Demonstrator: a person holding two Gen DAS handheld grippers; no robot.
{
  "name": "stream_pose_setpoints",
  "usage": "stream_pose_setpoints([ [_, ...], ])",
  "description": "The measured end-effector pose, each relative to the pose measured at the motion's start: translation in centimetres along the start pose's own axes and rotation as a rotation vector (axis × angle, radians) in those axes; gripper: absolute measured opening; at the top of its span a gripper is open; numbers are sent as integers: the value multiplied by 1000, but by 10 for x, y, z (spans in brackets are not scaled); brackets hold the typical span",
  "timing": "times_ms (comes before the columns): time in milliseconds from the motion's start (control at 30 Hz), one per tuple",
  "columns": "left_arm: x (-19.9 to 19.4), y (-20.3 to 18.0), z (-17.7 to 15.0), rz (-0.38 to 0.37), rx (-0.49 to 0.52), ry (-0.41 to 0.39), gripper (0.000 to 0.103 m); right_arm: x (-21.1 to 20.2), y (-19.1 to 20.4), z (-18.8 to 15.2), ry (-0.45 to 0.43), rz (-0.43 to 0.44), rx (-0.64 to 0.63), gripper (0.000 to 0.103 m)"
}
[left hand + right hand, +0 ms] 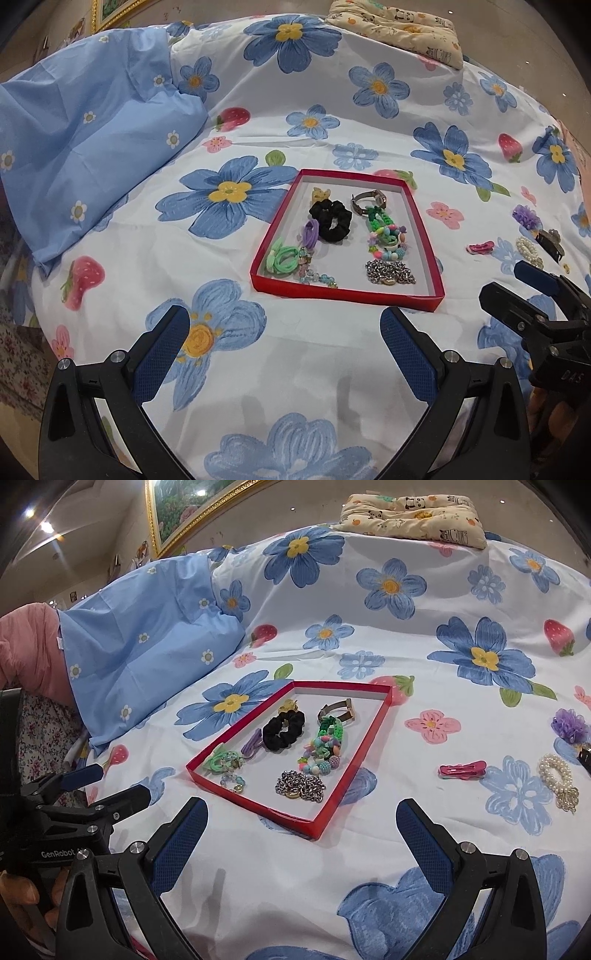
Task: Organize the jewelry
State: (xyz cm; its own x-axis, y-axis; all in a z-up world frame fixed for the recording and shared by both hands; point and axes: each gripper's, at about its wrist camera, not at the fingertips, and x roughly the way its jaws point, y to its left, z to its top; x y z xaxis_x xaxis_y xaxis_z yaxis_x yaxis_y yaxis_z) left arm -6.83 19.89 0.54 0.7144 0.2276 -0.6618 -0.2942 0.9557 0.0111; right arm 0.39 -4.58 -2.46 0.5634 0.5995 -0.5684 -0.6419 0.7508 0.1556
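Observation:
A shallow red tray (343, 293) (332, 797) lies on the flowered bedsheet. It holds a black scrunchie (330, 219) (282, 729), a watch (369, 199) (338, 709), green and purple hair ties (282, 256), a beaded bracelet (386, 240) (321, 753) and a silver chain (389, 273) (301, 788). Loose on the sheet to the tray's right lie a pink hair clip (461, 768) (480, 247), a pearl bracelet (556, 775) (528, 249) and a purple flower piece (570, 723) (526, 218). My left gripper (284, 343) is open and empty in front of the tray. My right gripper (303, 830) is open and empty too.
A folded light-blue cover (85, 136) (147, 638) lies at the left. A cartoon-print pillow (399, 26) (413, 515) sits at the far edge. A dark clip (550, 240) lies at the right. The right gripper shows in the left wrist view (532, 291).

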Motion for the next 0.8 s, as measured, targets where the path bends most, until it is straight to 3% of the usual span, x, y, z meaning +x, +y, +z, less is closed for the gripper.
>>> stream_pose_setpoints([
  [500,1,0,5,-1,-7,-2,103,7,-5,1,63,-28,20,103],
  [800,15,-3,11,34,1,43,103,8,-7,10,107,-111,21,103],
])
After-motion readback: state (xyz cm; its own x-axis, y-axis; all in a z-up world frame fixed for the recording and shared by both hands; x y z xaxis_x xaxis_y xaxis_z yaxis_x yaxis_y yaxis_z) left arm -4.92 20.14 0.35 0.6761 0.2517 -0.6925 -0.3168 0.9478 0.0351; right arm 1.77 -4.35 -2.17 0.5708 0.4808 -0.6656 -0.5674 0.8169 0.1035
